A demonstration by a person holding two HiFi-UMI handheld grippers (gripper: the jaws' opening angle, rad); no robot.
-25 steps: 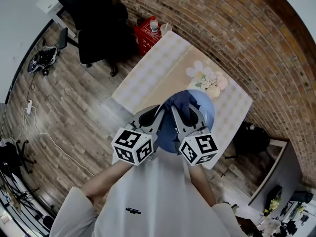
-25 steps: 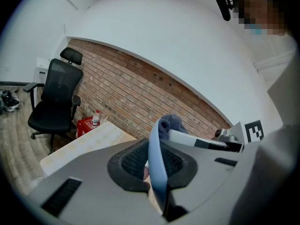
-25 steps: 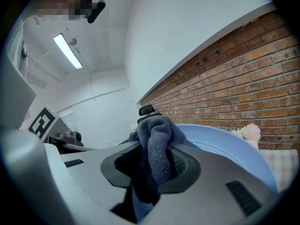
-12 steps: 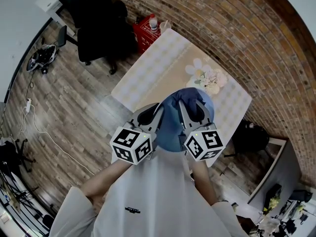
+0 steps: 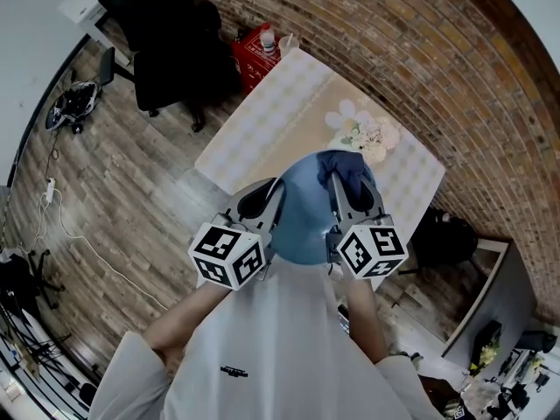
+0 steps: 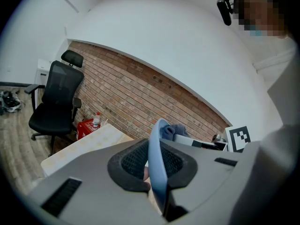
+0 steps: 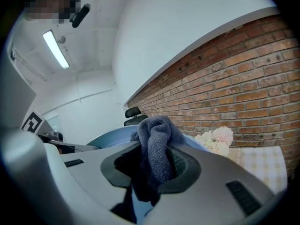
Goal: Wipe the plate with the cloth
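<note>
Upper left of the head view: black office chair [image 5: 162, 42] and a red box [image 5: 255, 58] at the far corner of the table [image 5: 254, 125], neither in play. Left of centre, the left gripper [image 5: 261, 198] has its jaws clamped on the rim of the blue plate [image 5: 302, 221]. The left gripper view shows the rim edge-on, pinched between the pads. The plate is not on the table; it is held up in front of the person's chest over the table's near edge. My read is that a one-edge grip keeps the rest of the plate open to the other tool. Right of centre, the right gripper [image 5: 352, 201] has its jaws closed on a bunched dark blue cloth [image 5: 352, 171]. The wad sticks out past the tips — presumably so that fabric, not plastic, meets the plate. The cloth sits at the plate's upper right edge and looks to be touching it, though no view confirms real contact. The white and pink flowers [image 5: 367, 136] lie on the table further up and to the right, beyond the plate. Looks like wiping is at or near contact — watch that side pressure doesn't lever the plate in that single rim grip.
</note>
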